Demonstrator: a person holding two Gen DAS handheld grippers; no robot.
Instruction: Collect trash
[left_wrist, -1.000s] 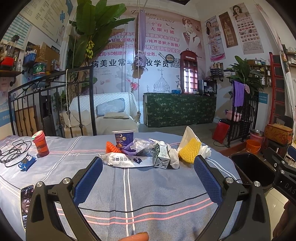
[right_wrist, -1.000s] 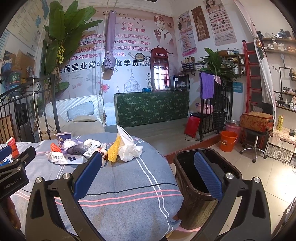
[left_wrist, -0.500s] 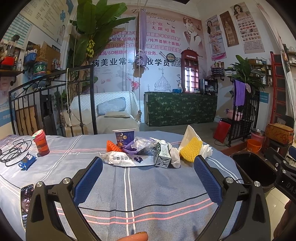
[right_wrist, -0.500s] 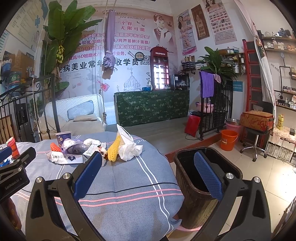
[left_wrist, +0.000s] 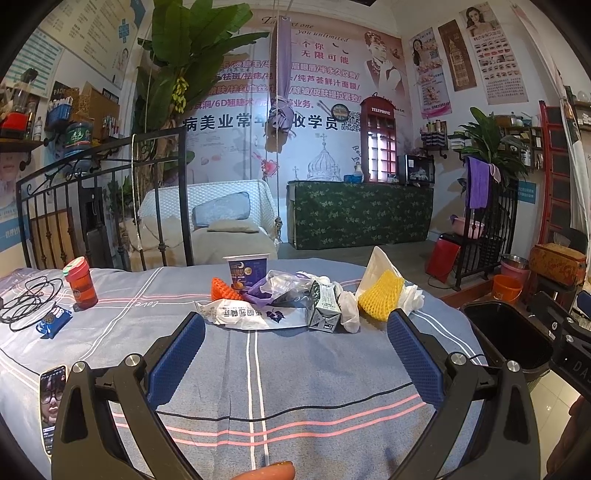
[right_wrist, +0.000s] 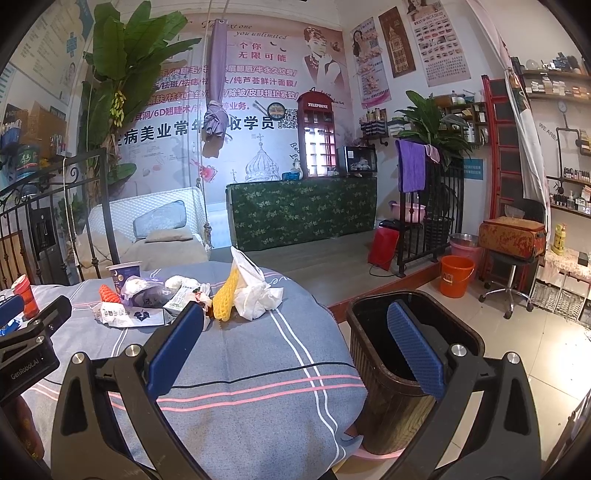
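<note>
We're in a beauty salon: a big wall banner (left_wrist: 295, 92) advertises lash and skin treatments, eyebrow charts (right_wrist: 441, 40) hang right of it, product shelves (right_wrist: 565, 88) farther right.

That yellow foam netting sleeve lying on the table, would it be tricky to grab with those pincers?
Probably not. The yellow foam mesh sleeve looks soft and airy, so it should squash and weigh very little. Its open netting likely grips well on the textured blue pads. It leans against crumpled white tissue, which may shift with it.

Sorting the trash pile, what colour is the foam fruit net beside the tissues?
Yellow foam fruit net, clearest in the left wrist view.
</note>
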